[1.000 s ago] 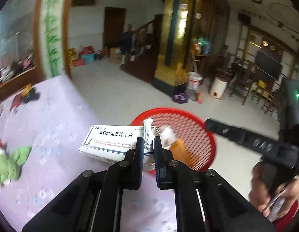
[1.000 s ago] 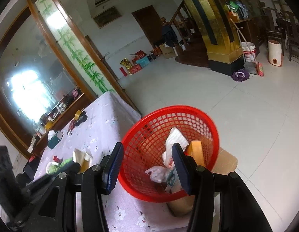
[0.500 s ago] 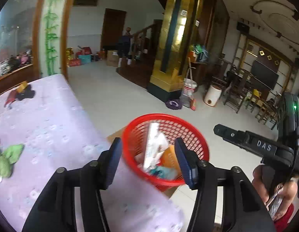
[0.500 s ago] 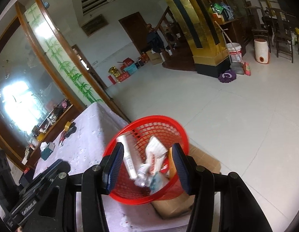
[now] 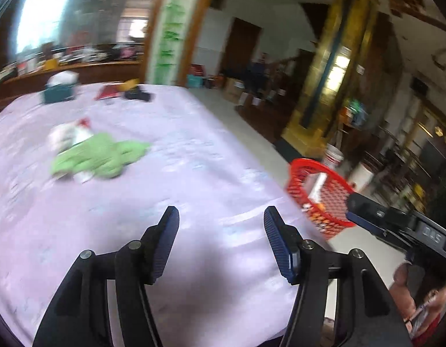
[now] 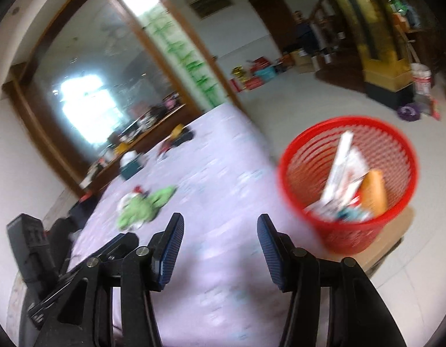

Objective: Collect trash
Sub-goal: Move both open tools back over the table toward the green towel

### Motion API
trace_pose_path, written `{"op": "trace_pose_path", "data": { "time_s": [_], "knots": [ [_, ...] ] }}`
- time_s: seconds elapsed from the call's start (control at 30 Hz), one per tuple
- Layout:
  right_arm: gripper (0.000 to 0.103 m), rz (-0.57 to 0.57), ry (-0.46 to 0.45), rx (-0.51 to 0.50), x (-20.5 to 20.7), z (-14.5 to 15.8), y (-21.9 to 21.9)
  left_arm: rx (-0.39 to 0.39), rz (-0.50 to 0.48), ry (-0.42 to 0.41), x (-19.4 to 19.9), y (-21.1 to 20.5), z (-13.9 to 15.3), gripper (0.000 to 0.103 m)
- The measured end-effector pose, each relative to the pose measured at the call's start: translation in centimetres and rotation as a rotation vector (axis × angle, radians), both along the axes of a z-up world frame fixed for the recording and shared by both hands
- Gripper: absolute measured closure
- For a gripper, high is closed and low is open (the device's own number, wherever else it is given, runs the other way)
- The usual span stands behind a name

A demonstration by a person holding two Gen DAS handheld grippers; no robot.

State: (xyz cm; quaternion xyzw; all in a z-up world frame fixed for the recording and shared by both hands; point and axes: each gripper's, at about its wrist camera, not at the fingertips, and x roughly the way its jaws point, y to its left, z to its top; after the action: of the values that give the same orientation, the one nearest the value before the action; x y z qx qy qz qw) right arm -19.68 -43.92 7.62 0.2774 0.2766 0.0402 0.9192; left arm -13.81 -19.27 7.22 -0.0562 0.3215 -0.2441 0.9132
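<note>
Left wrist view showed the left gripper (image 5: 221,217) at the bottom centre of the frame, its fingers spread wide apart with nothing between them, over a table under a lilac cloth (image 5: 171,190). Further up on the left, green crumpled trash (image 5: 98,156) lay on the cloth beside a white scrap, well apart from the fingers. At the right edge, a red mesh basket (image 5: 319,193) stood just off the table edge, holding a white box and other litter. A teal box (image 5: 59,92) and dark items sat at the far end, upper left; the view was blurred. Right wrist view showed the right gripper (image 6: 220,224) at the bottom centre, its fingers likewise wide apart and holding nothing. The green trash (image 6: 145,205) lay left of centre on the cloth (image 6: 211,173). The basket (image 6: 348,185) stood at centre right on a cardboard box (image 6: 387,240), containing a white carton, an orange packet and wrappers.
</note>
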Motion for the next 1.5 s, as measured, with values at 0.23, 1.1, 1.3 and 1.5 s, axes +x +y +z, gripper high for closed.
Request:
{"op": "trace_pose_path", "data": {
  "time_s": [0.23,1.1,1.3,1.5],
  "knots": [
    [0.039,0.096,0.004,-0.049,-1.2,-0.6,4.6,0.008,0.076,0.041,-3.3,3.5,-1.5,0.043],
    [0.002,0.205,-0.107,-0.117,-4.4,1.0,8.3,0.071,0.035,-0.019,-6.9,3.5,-1.8,0.027],
    [0.01,0.223,-0.03,-0.17,-1.3,0.5,8.6,0.133,0.078,-0.002,-5.3,5.0,-2.3,0.028],
    [0.031,0.304,0.041,-0.173,2.2,0.4,9.3,0.144,0.159,0.069,-1.1,9.0,-2.2,0.028]
  ]
}}
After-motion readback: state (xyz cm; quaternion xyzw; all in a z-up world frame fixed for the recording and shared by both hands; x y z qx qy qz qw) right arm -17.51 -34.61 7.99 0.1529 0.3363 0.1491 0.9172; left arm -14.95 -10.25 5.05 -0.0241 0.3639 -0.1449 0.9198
